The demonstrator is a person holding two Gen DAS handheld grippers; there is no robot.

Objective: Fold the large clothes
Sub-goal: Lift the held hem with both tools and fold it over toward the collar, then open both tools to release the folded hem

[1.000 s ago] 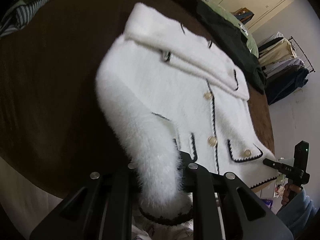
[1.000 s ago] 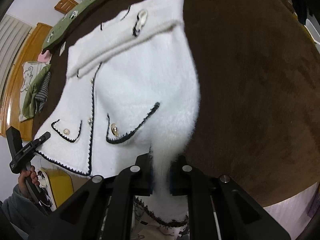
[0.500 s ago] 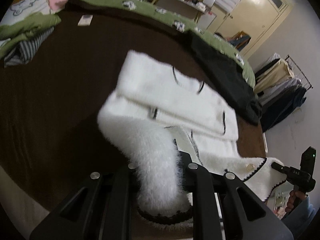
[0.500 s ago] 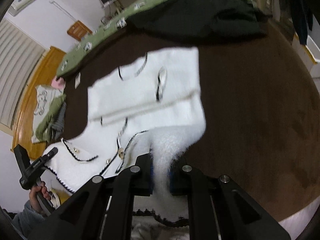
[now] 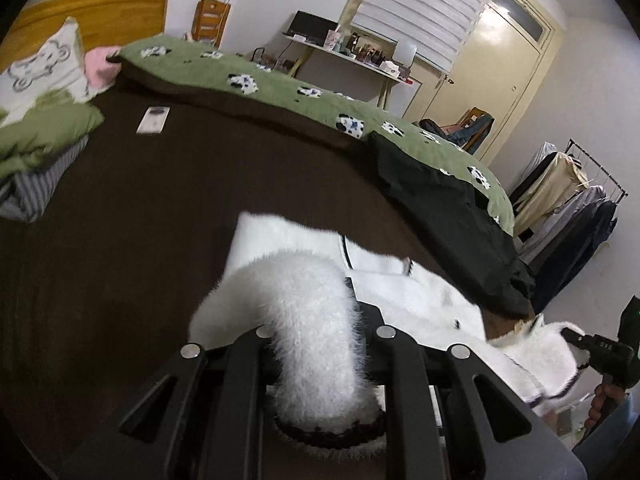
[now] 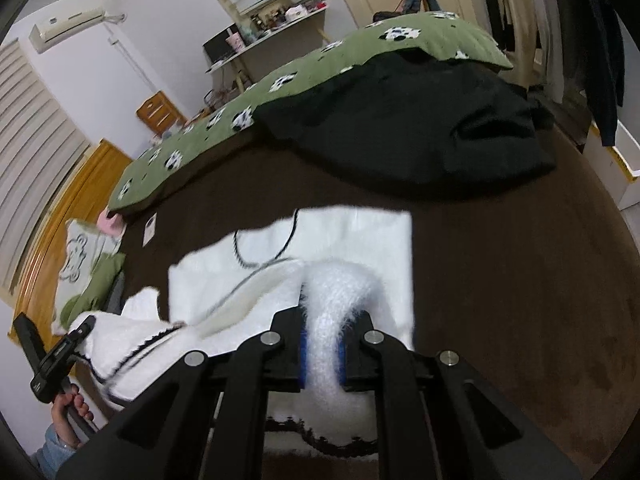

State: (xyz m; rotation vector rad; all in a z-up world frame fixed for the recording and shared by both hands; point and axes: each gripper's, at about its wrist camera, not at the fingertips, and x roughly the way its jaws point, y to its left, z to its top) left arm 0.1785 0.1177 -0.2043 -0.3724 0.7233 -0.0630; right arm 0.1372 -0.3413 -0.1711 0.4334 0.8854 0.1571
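A white fluffy jacket [image 5: 288, 248] with black trim lies on a dark brown bed cover [image 5: 140, 216]; it also shows in the right wrist view [image 6: 352, 236]. My left gripper [image 5: 320, 340] is shut on one fluffy sleeve [image 5: 304, 304], lifted and arched over the jacket. My right gripper [image 6: 322, 354] is shut on the other sleeve [image 6: 340, 284], also lifted. The jacket's lower half is raised off the bed and folded toward the collar. Each gripper shows in the other's view, at the right edge [image 5: 596, 352] and the lower left [image 6: 60, 356].
A black garment [image 6: 404, 120] lies beyond the jacket, on a green cow-print quilt [image 5: 280, 80]. Folded green and striped clothes [image 5: 36, 152] and a pillow sit at the left. A small white card [image 5: 154, 120] lies on the cover. A clothes rack [image 5: 568, 200] stands right.
Both grippers have lifted and carried the sleeves and the jacket's lower part forward, toward the collar. The views have tilted up from the bed to the room.
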